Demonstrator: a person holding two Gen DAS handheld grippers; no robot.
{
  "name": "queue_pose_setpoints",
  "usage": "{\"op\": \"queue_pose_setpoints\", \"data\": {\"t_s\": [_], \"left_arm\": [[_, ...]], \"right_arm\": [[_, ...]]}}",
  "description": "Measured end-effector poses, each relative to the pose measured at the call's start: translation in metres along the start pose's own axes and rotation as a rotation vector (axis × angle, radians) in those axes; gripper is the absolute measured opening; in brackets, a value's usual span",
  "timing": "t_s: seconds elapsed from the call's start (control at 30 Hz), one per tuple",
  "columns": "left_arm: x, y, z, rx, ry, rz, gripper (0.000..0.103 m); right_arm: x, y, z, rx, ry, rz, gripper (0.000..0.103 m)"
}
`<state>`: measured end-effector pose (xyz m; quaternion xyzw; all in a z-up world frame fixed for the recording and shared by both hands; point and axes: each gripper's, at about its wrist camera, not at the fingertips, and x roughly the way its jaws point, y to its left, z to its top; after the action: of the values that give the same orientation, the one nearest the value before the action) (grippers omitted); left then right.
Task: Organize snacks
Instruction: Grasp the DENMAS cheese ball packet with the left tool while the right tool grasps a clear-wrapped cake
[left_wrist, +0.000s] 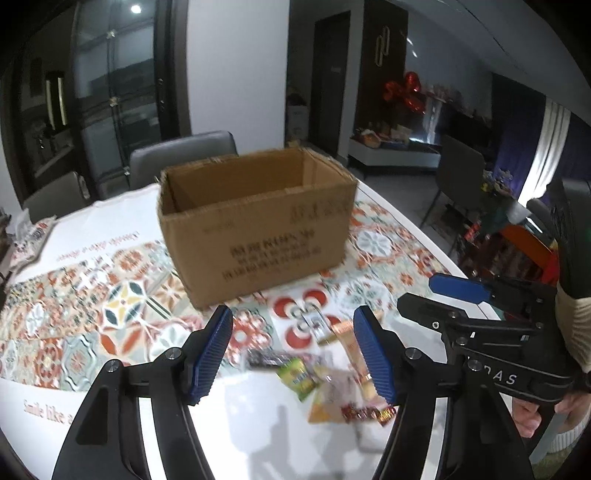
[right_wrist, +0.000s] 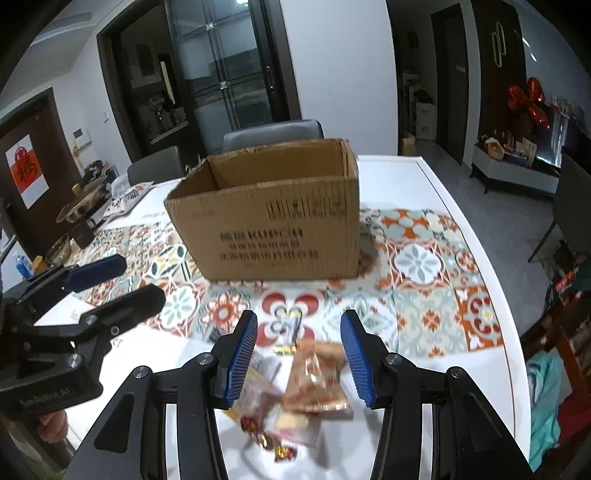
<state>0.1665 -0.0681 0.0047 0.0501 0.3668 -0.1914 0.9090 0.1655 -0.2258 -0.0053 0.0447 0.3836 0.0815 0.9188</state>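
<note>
The snack packets (right_wrist: 295, 391) lie in a loose heap on the near, white part of the table (right_wrist: 436, 177), just short of the patterned mat (right_wrist: 421, 266). In the right wrist view the largest of them, an orange-brown packet (right_wrist: 317, 380), sits directly below and between the fingers of the right gripper (right_wrist: 299, 356), its long axis running near to far, roughly in line with the fingers (so the pads would meet its 2 long sides). Small red and yellow sweets (right_wrist: 273, 439) lie nearer still, to its left; the blur hides their exact number.

In the left wrist view the same heap (left_wrist: 332, 384) lies toward the right finger of the left gripper (left_wrist: 293, 354), with a green packet (left_wrist: 297, 376) and a dark packet (left_wrist: 266, 358) on its left side, the dark one closest to the middle of that gap.

Both grippers are spread wide and hold nothing. The right one appears the better placed for the orange-brown packet, since it is centred over it, while the left would have to shift right to reach the bulk of the heap.

The open cardboard box (right_wrist: 273, 221) stands upright on the mat, on the far side of the heap and well apart from it; nothing can be seen inside it from these angles. Judged from this, the sorting is barely begun, and a packet lifted here would travel straight away toward the far side.
</note>
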Motion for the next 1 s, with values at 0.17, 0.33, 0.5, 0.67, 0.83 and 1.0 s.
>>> {"op": "queue_pose_setpoints", "data": {"t_s": [0.17, 0.33, 0.5, 0.67, 0.83, 1.0], "left_arm": [[0.007, -0.009, -0.021, 0.021, 0.043, -0.027, 0.065], [0.015, -0.014, -0.037, 0.043, 0.077, -0.061, 0.064], [0.025, -0.018, -0.050, 0.067, 0.112, -0.096, 0.061], [0.039, -0.021, -0.058, 0.085, 0.128, -0.114, 0.059], [0.055, -0.021, -0.064, 0.089, 0.158, -0.133, 0.054], [0.069, -0.022, -0.068, 0.105, 0.181, -0.141, 0.052]], "right_arm": [[-0.002, 0.002, -0.023, -0.022, 0.030, 0.003, 0.048], [0.002, 0.005, -0.041, -0.038, 0.075, 0.017, 0.048], [0.012, 0.002, -0.060, -0.020, 0.120, 0.039, 0.048], [0.023, -0.001, -0.075, 0.006, 0.160, 0.049, 0.048], [0.030, -0.008, -0.083, 0.045, 0.173, 0.045, 0.048], [0.037, -0.012, -0.087, 0.062, 0.183, 0.041, 0.048]]}}
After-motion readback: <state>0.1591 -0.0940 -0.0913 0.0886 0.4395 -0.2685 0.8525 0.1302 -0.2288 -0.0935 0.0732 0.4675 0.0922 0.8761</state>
